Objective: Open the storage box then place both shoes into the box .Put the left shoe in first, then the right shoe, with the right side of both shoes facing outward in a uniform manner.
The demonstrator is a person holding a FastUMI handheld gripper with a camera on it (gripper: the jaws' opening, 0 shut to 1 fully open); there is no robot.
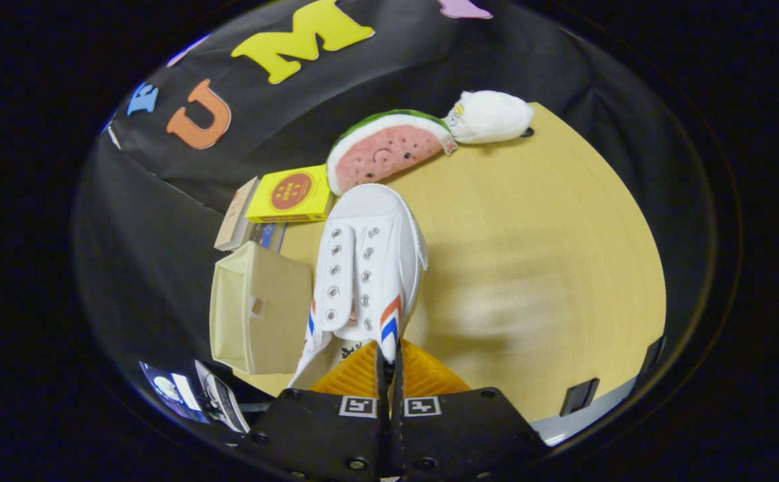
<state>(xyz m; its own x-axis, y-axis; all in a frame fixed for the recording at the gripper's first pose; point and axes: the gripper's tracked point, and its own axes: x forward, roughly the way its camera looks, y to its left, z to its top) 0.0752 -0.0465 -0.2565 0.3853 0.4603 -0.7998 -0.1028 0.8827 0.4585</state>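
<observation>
Here, a white shoe (pixel 366 268) with red and blue stripes, pinched at its heel edge between the nearly closed fingers of the gripper (pixel 389 355), toe pointing away over the desk (pixel 550 268). Just beside it, the open cream storage box (pixel 262 308) at the desk's edge. Beyond, a yellow box (pixel 290 194) with an unreadable red round label, a watermelon plush (pixel 386 147), a white plush (pixel 489 117).

The claw (pixel 389 365) pinches the shoe (pixel 366 268) by its rear collar; the shoe stretches ahead of it above the counter (pixel 530 234). Left of it sits the storage box (pixel 262 308), beyond it a watermelon toy (pixel 389 147)
</observation>
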